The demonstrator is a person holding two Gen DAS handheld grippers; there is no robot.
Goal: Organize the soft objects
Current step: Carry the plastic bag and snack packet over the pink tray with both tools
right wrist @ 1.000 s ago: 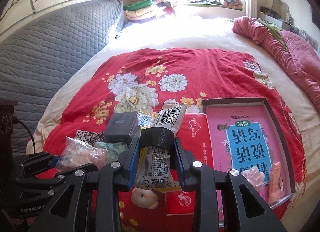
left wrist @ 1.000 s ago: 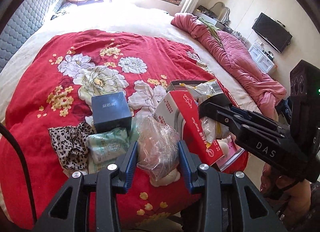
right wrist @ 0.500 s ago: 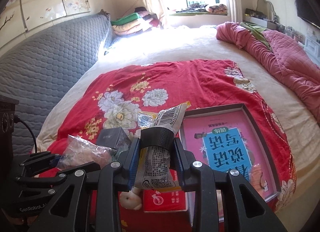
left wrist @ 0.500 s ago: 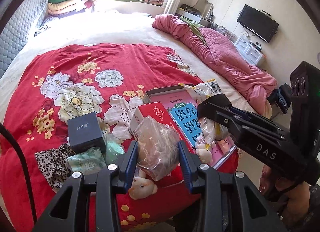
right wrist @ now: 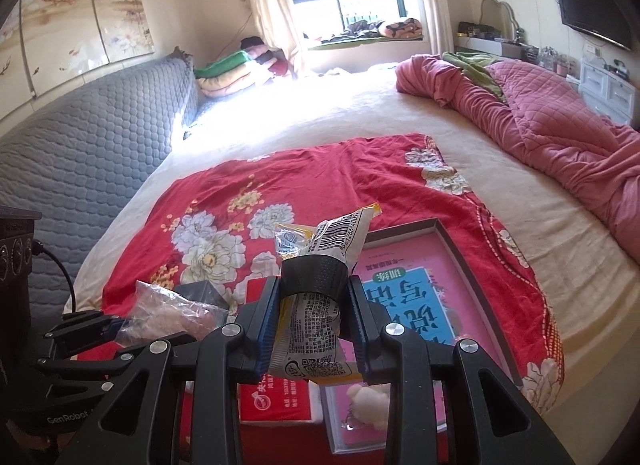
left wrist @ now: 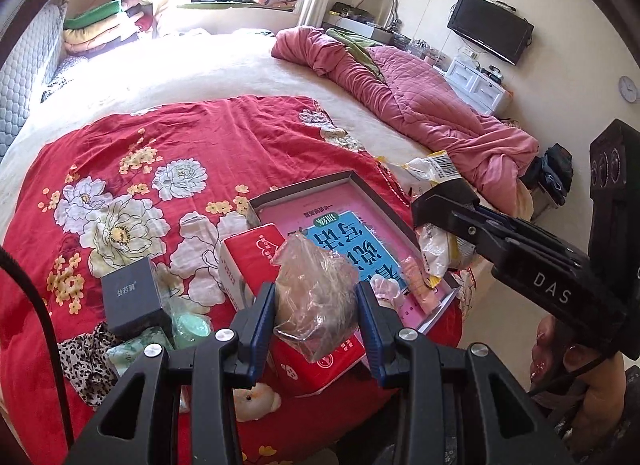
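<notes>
My left gripper (left wrist: 316,307) is shut on a crumpled clear plastic bag (left wrist: 316,289) with something brownish inside, held above a red tissue pack (left wrist: 246,261). My right gripper (right wrist: 312,323) is shut on a yellow and white snack packet (right wrist: 310,329) whose barcoded top sticks up past the fingers. That packet (left wrist: 434,249) hangs over the tray's right side in the left wrist view. A small cream plush toy (left wrist: 256,399) lies on the red floral blanket (left wrist: 240,137) under the left gripper. Green soft packs (left wrist: 192,325) and a leopard-print cloth (left wrist: 82,361) lie at the left.
A grey-rimmed tray (left wrist: 352,179) holds a pink and blue book and small pink items. A dark box (left wrist: 130,293) stands beside the green packs. A pink quilt (left wrist: 420,105) is bunched at the right; folded bedding (left wrist: 100,25) is stacked by the grey headboard (right wrist: 92,137).
Both grippers have risen and drawn back from the pile with their loads still held. The box, green packs and leopard cloth now sit lower and further left in the left view.
</notes>
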